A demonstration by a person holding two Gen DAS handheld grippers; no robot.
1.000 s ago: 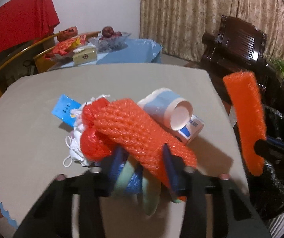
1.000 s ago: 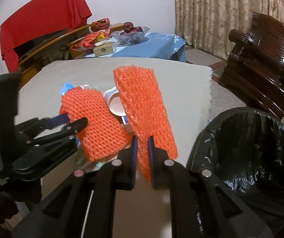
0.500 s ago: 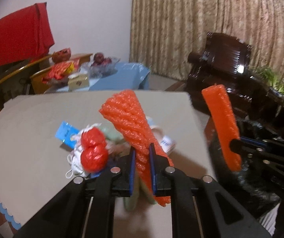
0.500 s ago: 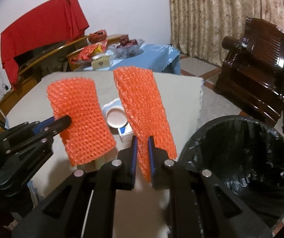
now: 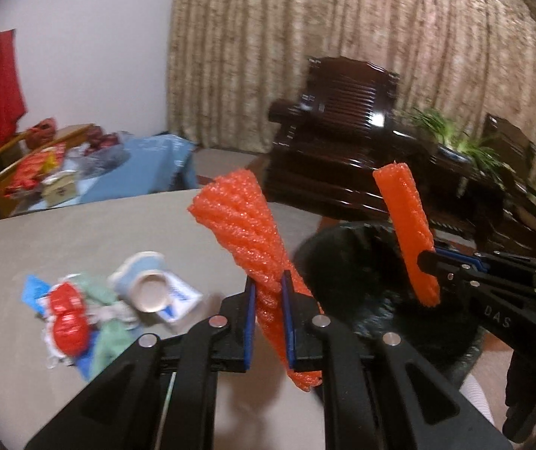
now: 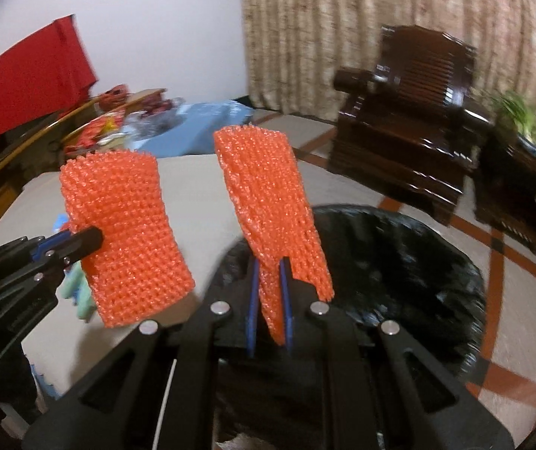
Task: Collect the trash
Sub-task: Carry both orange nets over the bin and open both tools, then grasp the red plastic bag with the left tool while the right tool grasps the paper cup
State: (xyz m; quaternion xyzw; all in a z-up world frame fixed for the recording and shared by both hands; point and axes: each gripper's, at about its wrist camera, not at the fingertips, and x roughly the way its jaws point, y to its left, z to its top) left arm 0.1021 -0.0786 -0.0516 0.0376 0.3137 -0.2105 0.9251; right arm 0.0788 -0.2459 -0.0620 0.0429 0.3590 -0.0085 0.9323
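Note:
My left gripper (image 5: pixel 268 281) is shut on an orange foam net sleeve (image 5: pixel 247 232), held up above the table's right edge. My right gripper (image 6: pixel 270 266) is shut on a second orange foam net sleeve (image 6: pixel 268 187), held over the near rim of a bin lined with a black bag (image 6: pixel 399 262). The bin also shows in the left wrist view (image 5: pixel 361 270), just right of my left sleeve. The left gripper with its sleeve (image 6: pixel 125 232) shows in the right wrist view. The right gripper's sleeve (image 5: pixel 404 221) shows in the left wrist view.
On the beige table (image 5: pixel 62 232) lie a paper cup (image 5: pixel 148 285), a small blue and white box (image 5: pixel 181 300), red netting (image 5: pixel 67 318), green scraps and a blue packet. A dark wooden armchair (image 6: pixel 410 112) stands behind the bin. A blue-covered side table (image 5: pixel 133 165) is far left.
Both grippers have swung right, away from the trash pile and toward the bin, each carrying its orange sleeve. The bin is now closer and under the right gripper.

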